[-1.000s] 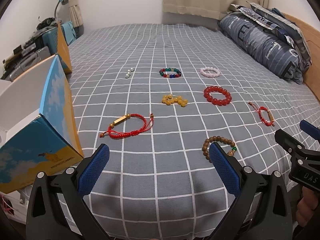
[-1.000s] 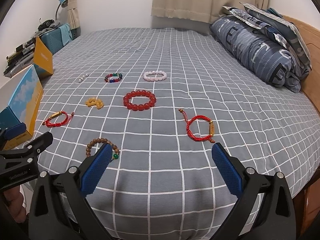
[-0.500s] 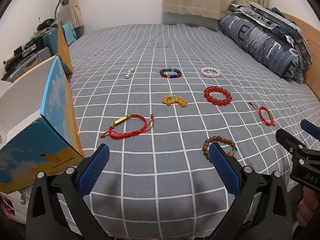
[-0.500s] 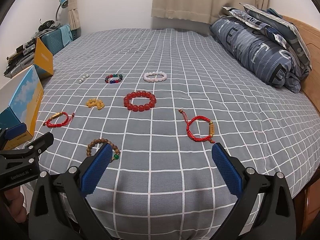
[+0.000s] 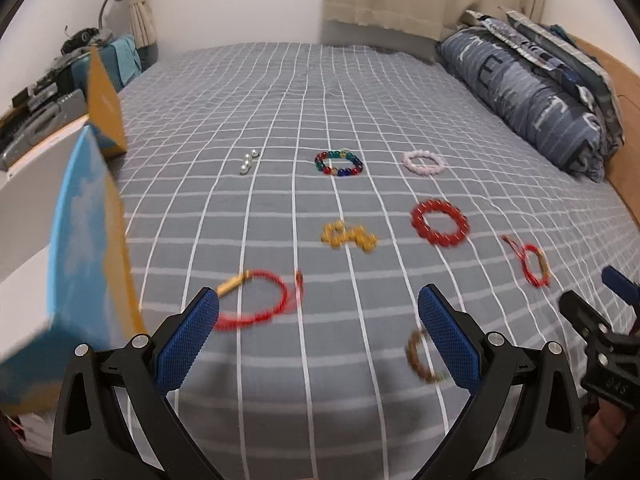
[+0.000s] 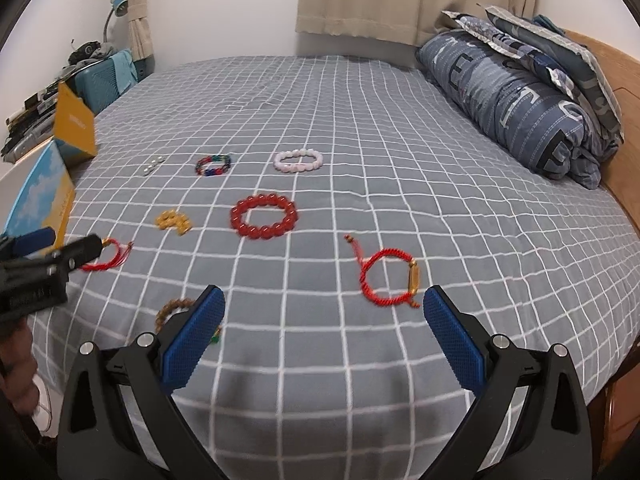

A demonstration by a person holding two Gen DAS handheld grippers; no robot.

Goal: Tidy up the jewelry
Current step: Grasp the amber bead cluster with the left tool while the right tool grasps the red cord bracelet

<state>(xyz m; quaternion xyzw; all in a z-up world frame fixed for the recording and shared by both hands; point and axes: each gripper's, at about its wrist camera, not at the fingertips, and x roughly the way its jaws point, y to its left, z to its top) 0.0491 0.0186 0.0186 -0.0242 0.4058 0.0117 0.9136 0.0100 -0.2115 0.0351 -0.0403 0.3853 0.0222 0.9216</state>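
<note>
We have barely begun: both our left tongs (image 5: 318,310) and right tongs (image 6: 324,308) gape wide and hold nothing. All the jewelry lies scattered on the bed (image 6: 400,128), from the red cord bracelet (image 5: 256,298) and wooden bead bracelet (image 5: 418,356) nearest us to the pink bracelet (image 6: 298,160) farther off. The open box (image 5: 80,216) at our left seems unfilled, though we cannot see inside.

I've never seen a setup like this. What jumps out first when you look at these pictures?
Bright bracelets lie scattered over a grey checked bedspread: a big red bead bracelet near the middle, a pale pink one behind it, and a red cord bracelet nearer the camera. At the bottom of each view, two blue-padded fingers stand wide apart: the left gripper and the right gripper, both empty.
</note>
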